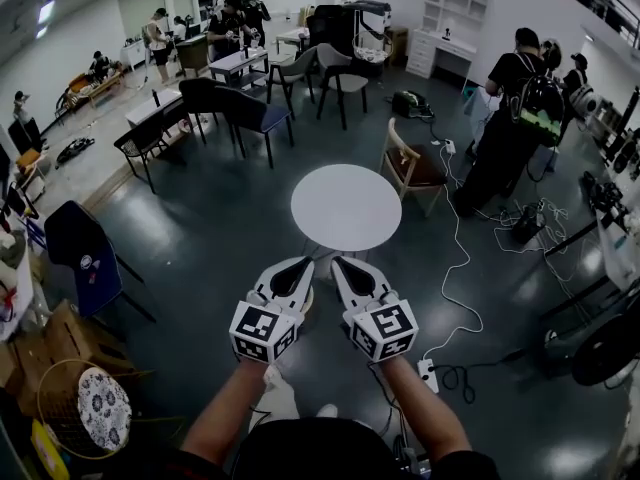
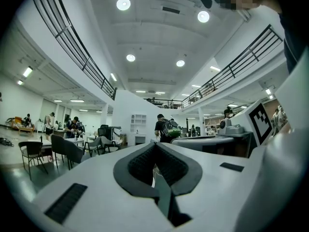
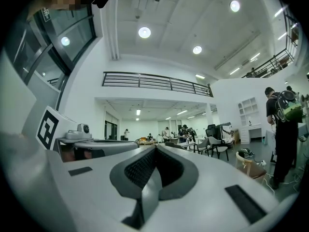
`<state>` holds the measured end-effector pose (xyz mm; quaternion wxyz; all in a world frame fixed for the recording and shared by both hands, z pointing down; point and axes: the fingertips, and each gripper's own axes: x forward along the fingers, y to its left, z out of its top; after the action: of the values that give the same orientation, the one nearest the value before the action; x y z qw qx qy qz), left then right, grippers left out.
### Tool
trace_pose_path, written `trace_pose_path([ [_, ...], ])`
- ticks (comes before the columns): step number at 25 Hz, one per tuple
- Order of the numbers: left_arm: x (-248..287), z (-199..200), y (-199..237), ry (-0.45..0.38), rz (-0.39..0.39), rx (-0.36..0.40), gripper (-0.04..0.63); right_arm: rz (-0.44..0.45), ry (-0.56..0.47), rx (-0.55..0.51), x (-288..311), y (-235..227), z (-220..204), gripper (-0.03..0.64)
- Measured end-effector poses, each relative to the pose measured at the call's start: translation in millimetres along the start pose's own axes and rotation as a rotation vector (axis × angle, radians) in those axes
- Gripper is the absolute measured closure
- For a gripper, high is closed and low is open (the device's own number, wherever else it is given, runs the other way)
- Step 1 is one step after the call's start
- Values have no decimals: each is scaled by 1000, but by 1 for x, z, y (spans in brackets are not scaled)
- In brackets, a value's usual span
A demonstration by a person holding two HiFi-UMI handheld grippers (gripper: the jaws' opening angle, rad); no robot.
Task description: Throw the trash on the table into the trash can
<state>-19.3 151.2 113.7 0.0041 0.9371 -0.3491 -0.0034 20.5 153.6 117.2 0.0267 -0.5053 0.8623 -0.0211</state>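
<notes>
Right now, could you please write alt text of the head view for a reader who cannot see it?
The left gripper and right gripper, both shut and empty, are held side by side over a dark floor, pointing at a round white table. A wooden chair stands at its right; people stand farther off.

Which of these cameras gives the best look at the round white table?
The head view: it looks down on the round white table, showing its whole top. Neither gripper view shows it; both look level across the room.
</notes>
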Motion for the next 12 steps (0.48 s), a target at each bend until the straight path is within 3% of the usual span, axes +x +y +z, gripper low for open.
trace_pose_path([
  [12,-17,10,-1,1,7,-5,580,27,-6,4,2,19,7,600],
])
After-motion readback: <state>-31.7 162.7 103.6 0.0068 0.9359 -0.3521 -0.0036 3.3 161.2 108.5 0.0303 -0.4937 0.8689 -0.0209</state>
